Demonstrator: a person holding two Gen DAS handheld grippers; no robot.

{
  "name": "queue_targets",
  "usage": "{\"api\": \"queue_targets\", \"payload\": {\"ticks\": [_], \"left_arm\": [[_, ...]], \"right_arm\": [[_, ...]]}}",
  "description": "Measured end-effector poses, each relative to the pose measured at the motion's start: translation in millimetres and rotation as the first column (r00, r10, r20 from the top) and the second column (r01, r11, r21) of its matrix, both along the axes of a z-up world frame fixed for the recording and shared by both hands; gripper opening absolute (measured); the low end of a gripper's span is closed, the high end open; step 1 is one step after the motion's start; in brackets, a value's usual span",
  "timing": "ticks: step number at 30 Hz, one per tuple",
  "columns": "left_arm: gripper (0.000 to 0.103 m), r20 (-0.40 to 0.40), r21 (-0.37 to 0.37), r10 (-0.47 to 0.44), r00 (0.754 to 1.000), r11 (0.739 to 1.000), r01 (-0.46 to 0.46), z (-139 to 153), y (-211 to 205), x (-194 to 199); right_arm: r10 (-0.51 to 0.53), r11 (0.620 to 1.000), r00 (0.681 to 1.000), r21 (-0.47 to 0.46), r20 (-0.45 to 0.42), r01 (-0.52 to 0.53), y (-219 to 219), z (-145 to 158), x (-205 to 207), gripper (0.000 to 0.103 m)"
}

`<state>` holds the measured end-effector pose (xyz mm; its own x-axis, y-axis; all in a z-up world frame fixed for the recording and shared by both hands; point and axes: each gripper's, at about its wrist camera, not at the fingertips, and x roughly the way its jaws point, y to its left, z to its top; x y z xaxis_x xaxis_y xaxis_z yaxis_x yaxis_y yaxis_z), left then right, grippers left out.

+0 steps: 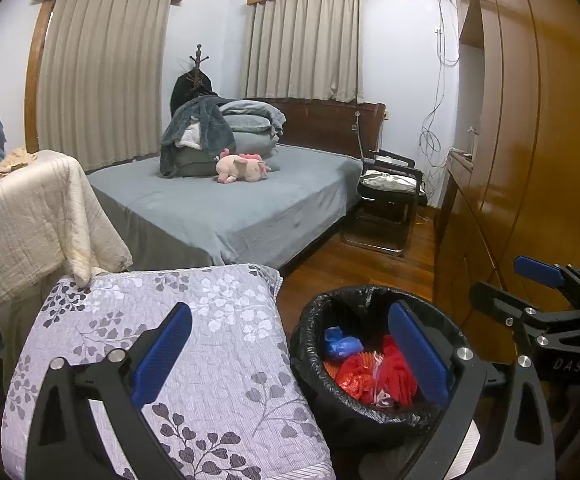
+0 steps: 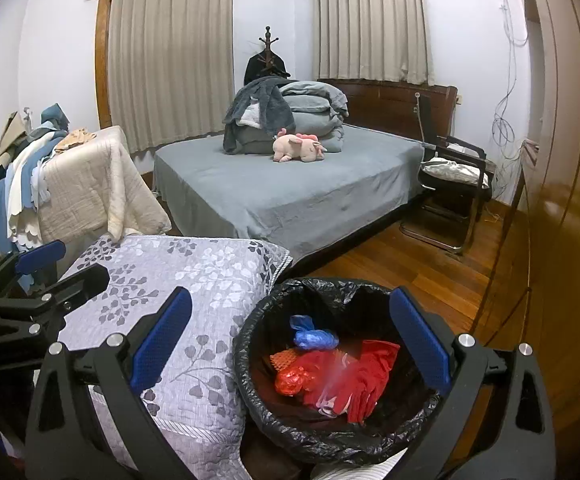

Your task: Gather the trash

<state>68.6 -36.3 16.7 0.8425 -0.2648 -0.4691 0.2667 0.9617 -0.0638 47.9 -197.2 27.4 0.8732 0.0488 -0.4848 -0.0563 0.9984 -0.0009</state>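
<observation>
A trash bin lined with a black bag stands on the wood floor, also in the right wrist view. Inside lie red plastic trash, a blue crumpled wad and an orange net piece. My left gripper is open and empty, above the bin's left rim. My right gripper is open and empty, over the bin's mouth. The right gripper also shows in the left wrist view, and the left gripper in the right wrist view.
A purple floral quilt lies just left of the bin. A grey bed with folded bedding and a pink plush toy stands beyond. A black chair and a wooden wardrobe are on the right.
</observation>
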Motion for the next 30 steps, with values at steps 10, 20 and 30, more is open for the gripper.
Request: {"api": "queue_targets", "payload": {"ticks": [10,20,30], "left_arm": [[0.097,-0.001,0.0,-0.001,1.0,1.0,0.001,0.0,0.6,-0.2],[0.097,-0.001,0.0,0.0,1.0,1.0,0.0,-0.1,1.1,0.2],[0.097,-0.003,-0.002,0.0,1.0,1.0,0.0,-0.7,1.8,-0.4]], "right_arm": [[-0.001,1.0,1.0,-0.001,0.001,0.001,1.8,-0.1,0.2,0.097],[0.001,1.0,1.0,0.0,-0.003,-0.001,3.5,-0.6,0.0,0.097],[0.003,1.0,1.0,0.0,-0.003,-0.003,4.6,-1.3,-0.2,0.097]]}}
